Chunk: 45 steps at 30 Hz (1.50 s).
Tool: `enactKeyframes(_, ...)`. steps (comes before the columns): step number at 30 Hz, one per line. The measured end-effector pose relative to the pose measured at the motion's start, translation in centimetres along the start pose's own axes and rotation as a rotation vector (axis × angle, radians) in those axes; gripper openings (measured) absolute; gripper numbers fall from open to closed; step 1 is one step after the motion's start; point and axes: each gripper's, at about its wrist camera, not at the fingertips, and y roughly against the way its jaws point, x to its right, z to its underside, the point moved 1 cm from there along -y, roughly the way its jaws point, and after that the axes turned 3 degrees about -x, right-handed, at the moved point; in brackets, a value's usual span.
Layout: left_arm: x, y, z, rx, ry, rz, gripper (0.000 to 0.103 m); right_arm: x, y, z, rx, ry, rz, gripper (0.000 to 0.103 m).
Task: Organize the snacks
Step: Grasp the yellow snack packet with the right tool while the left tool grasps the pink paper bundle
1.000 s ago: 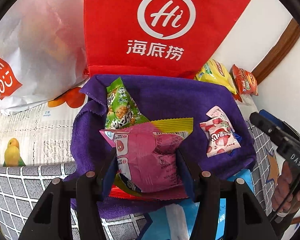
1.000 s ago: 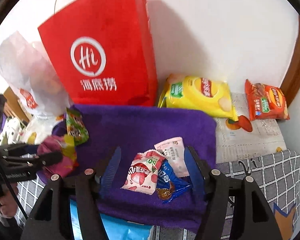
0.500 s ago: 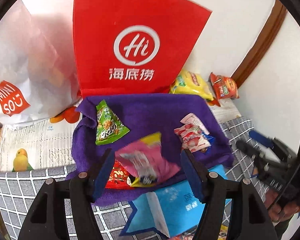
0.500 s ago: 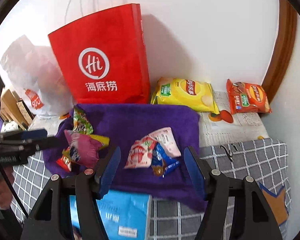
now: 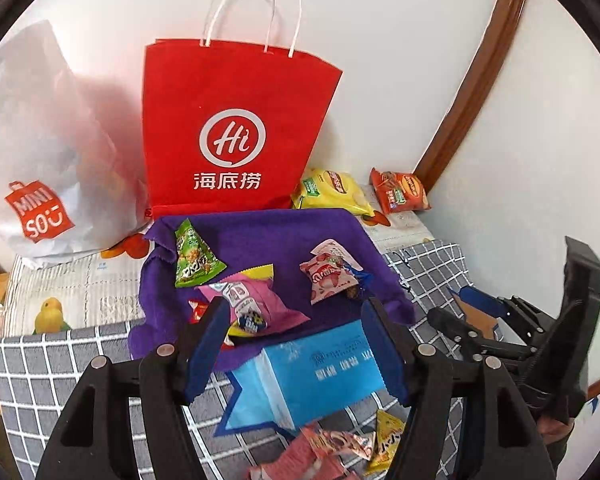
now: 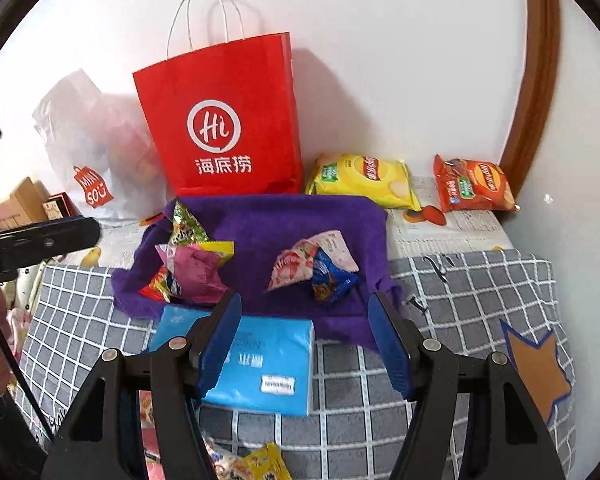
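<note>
A purple cloth (image 5: 260, 236) (image 6: 284, 220) lies on the table with snacks on it. A pink packet (image 5: 256, 300) (image 6: 196, 270) lies at its front left, next to a green triangular packet (image 5: 192, 260) (image 6: 182, 224). A strawberry packet (image 5: 328, 276) (image 6: 294, 268) and a blue packet (image 6: 332, 278) lie at the right. My left gripper (image 5: 296, 350) is open and empty, held back above a blue tissue pack (image 5: 320, 372) (image 6: 260, 364). My right gripper (image 6: 304, 342) is open and empty, in front of the cloth.
A red paper bag (image 5: 236, 132) (image 6: 228, 120) stands behind the cloth, a white plastic bag (image 5: 40, 160) to its left. Yellow (image 6: 364, 178) and orange (image 6: 472, 184) chip bags lie at the back right by the wall. Several small packets (image 5: 340, 448) lie near the front edge.
My left gripper opened and let go of the pink packet, which now lies on the purple cloth. Both grippers pulled back and up from the cloth.
</note>
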Motion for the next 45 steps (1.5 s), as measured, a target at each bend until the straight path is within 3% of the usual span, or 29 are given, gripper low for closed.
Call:
enactKeyframes(8, -0.5, 2.3, 3.2, 0.012, 0.033, -0.022, 0.066, -0.5, 0.8, 2.7, -0.003, 0.026, 0.042, 0.067)
enactKeyframes(15, -1.3, 2.9, 6.3, -0.012, 0.042, -0.133, 0.066, -1.1, 1.0, 5.2, -0.063, -0.004, -0.042, 0.067)
enactKeyframes(19, -1.7, 3.1, 7.9, -0.030, 0.054, -0.156, 0.066, -1.9, 1.5, 6.8, -0.060, -0.007, -0.087, 0.067)
enactKeyframes(27, -2.3, 2.9, 11.1, -0.046, 0.093, -0.172, 0.066, -3.2, 1.7, 10.5, -0.072, 0.004, -0.132, 0.067)
enactKeyframes(39, -1.3, 1.5, 15.4, -0.070, 0.127, -0.132, 0.066, -4.0, -2.3, 15.7, -0.141, 0.017, -0.143, 0.067)
enactKeyframes(45, -1.2, -0.4, 16.3, -0.104, 0.143, -0.135, 0.066, -2.7, -2.7, 15.7, -0.091, 0.025, -0.093, 0.056)
